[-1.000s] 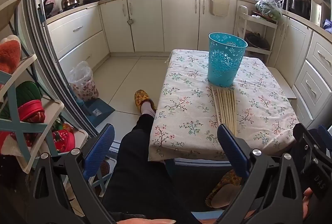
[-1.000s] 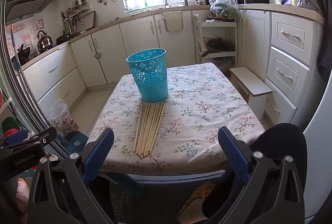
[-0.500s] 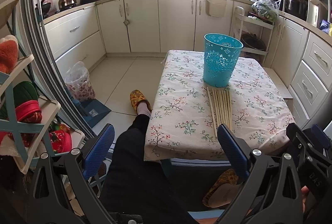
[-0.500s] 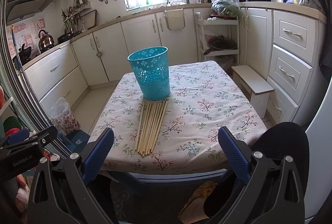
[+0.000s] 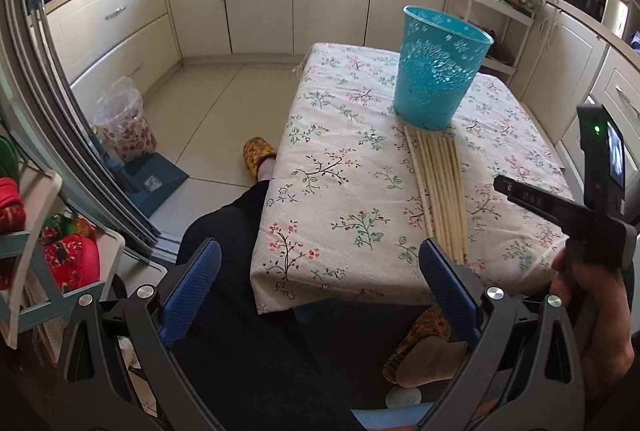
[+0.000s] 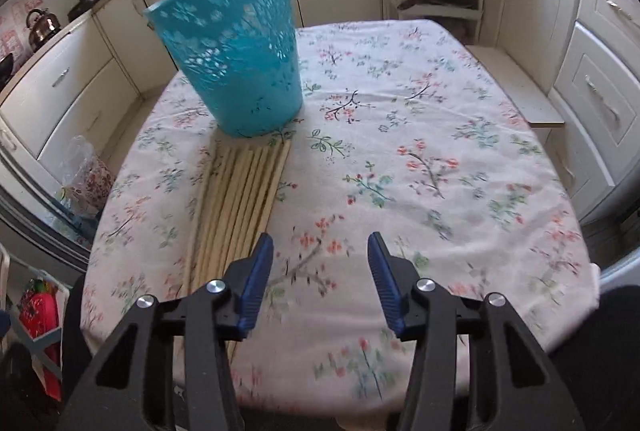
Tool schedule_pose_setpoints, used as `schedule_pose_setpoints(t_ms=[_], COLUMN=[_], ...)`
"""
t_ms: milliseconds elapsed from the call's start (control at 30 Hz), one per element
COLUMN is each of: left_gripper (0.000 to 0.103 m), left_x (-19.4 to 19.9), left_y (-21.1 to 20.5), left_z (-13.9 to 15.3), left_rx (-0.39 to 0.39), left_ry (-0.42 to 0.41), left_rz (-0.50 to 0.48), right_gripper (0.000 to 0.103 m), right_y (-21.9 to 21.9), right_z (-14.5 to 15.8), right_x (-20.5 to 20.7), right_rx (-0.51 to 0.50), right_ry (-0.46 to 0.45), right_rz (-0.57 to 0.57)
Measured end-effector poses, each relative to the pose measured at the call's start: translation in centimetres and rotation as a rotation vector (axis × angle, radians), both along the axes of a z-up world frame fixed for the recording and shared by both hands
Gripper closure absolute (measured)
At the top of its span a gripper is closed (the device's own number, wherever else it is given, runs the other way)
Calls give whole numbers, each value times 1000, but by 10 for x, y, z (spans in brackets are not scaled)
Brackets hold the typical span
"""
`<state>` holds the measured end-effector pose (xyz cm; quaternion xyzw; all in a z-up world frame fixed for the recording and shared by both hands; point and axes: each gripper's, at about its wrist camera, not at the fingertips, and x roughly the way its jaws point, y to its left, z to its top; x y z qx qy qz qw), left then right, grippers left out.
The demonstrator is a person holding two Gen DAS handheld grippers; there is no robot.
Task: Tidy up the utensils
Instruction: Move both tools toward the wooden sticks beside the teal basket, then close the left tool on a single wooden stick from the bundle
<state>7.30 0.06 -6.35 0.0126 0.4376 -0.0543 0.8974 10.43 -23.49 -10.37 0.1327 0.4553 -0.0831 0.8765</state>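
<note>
Two grippers hang over the near table edge: the left gripper (image 5: 320,287) gapes wide and empty, the right gripper (image 6: 320,271) has just been closing, nothing between. Chopsticks (image 6: 236,207) lie beyond, touching the blue basket (image 6: 236,59).

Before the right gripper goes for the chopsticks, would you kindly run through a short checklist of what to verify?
1. Chopsticks lying flat in one row on the tablecloth: ok.
2. Right gripper empty: ok; its jaws have just been closing, with nothing between them.
3. Right gripper lined up with the chopsticks: not ok, the row lies beside its left finger.
4. Blue basket upright, mouth open: ok.
5. Basket empty inside: cannot tell.
6. Left gripper open and clear of the chopsticks: ok, it hangs at the table's near edge.
</note>
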Motion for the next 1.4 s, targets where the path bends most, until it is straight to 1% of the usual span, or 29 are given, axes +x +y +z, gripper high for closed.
schedule_pose_setpoints(t_ms=[100,133,300,367,500,567,667,767,800,833,867,900,933,1100,1167,1300,1367,1400], left_gripper=[8,8,8,8,8,8,8,8,8,8,8,8,8,8,12,22,30,32], left_x=[18,22,40,46,59,66,76,84,87,89,93,95,99,125,135,155,164,168], left_y=[0,0,-7,-11,-21,-25,-34,-42,-46,-49,-53,-56,-60,-80,-86,-103,-112,-115], left_z=[-14,-18,-35,-39,-44,-45,-45,-45,-44,-44,-44,-45,-46,-59,-63,-70,-75,-78], left_rx=[-10,-15,-21,-18,-14,-13,-4,1,4,8,13,14,16,22,17,25,51,57], left_ry=[37,48,91,103,121,122,117,114,109,106,103,103,104,132,141,142,150,156], left_rz=[8,10,0,-5,-13,-12,-18,-22,-24,-26,-29,-33,-38,-60,-61,-62,-62,-64], right_gripper=[62,65,65,65,65,66,65,66,66,72,81,84,91,93,93,93,93,93], right_y=[4,6,12,11,9,7,10,18,18,18,17,14,12,-8,-23,-45,-46,-45], right_z=[-12,-15,-25,-27,-27,-27,-29,-31,-31,-31,-31,-30,-31,-29,-29,-32,-32,-32], right_x=[24,29,52,56,64,66,70,74,74,73,72,72,70,67,66,59,59,59], right_rx=[5,4,-24,-39,-63,-45,-46,-112,-117,-118,-121,-119,-118,-169,-153,-24,-5,-6], right_ry=[20,24,38,22,20,23,26,23,23,23,25,27,28,60,70,34,25,22], right_rz=[8,10,16,23,44,51,74,104,111,116,124,144,164,284,302,264,244,240])
